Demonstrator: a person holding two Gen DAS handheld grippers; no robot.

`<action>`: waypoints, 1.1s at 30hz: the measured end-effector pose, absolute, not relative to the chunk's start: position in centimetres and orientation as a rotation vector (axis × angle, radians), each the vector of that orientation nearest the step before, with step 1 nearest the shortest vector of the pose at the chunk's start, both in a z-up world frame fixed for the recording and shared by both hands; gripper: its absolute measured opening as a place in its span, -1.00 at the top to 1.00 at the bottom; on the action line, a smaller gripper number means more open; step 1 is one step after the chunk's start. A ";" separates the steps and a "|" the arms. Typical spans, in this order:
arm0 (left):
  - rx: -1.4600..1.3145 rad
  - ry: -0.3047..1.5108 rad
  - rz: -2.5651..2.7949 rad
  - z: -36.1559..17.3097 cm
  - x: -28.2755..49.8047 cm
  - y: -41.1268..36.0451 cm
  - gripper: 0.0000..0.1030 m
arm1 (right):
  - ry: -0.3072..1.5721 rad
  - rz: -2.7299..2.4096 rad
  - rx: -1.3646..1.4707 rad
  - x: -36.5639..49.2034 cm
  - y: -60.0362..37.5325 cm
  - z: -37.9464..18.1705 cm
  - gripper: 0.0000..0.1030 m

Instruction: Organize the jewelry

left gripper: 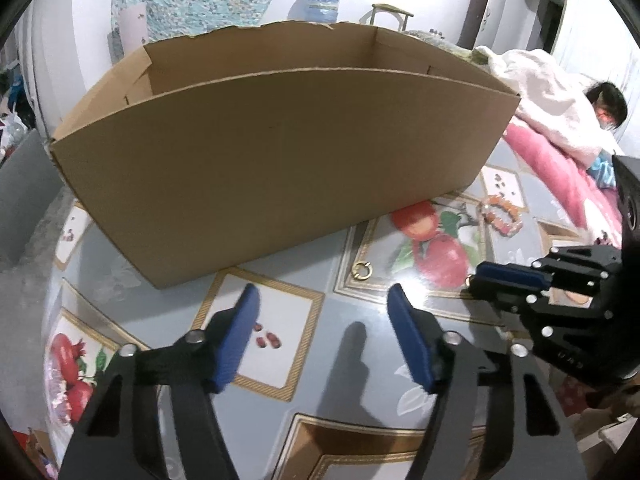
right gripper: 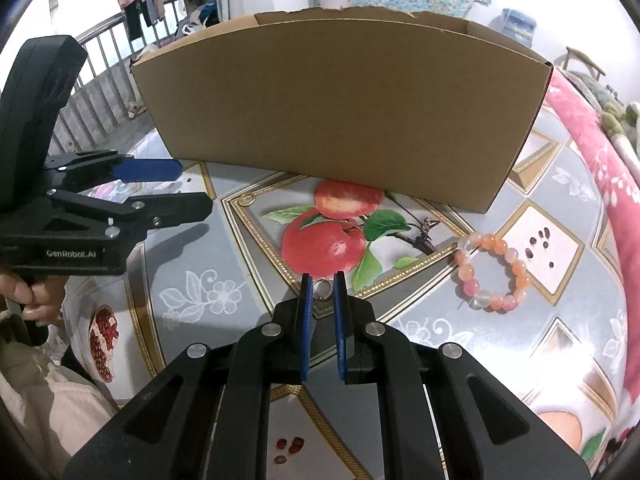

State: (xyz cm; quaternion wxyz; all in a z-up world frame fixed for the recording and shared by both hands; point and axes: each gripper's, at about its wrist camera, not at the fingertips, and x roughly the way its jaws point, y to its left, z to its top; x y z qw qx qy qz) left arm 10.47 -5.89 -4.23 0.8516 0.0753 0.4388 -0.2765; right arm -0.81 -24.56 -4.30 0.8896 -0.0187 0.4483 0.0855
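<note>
Gold ring [right gripper: 322, 289] sits pinched in the right hand-held gripper [right gripper: 322, 280], while another ring [left gripper: 362, 271] and the beaded bracelet [right gripper: 493, 272] wait on the bench [right gripper: 192, 248] before the cardboard box [right gripper: 344, 108]; left hand-held gripper [left gripper: 322, 300] gapes, empty.

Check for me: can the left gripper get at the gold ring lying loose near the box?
Probably yes. The left gripper stands open with nothing between its pads, and the gold ring lies just ahead on bare tablecloth, clear of the cardboard box.
</note>
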 end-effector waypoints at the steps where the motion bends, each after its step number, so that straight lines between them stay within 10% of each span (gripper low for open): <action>1: 0.153 0.928 -0.590 -4.3 10.6 -6.0 -0.09 | 0.930 0.176 -0.037 -1.0 -24.5 -4.2 0.84; 13: 0.171 0.978 -0.663 -5.2 11.6 -8.8 0.57 | 0.924 0.175 -0.025 -1.2 -24.9 -4.2 0.84; 33: 0.316 0.986 -0.579 -5.2 11.4 -11.1 0.78 | 0.923 0.175 -0.022 -1.3 -25.0 -3.9 0.84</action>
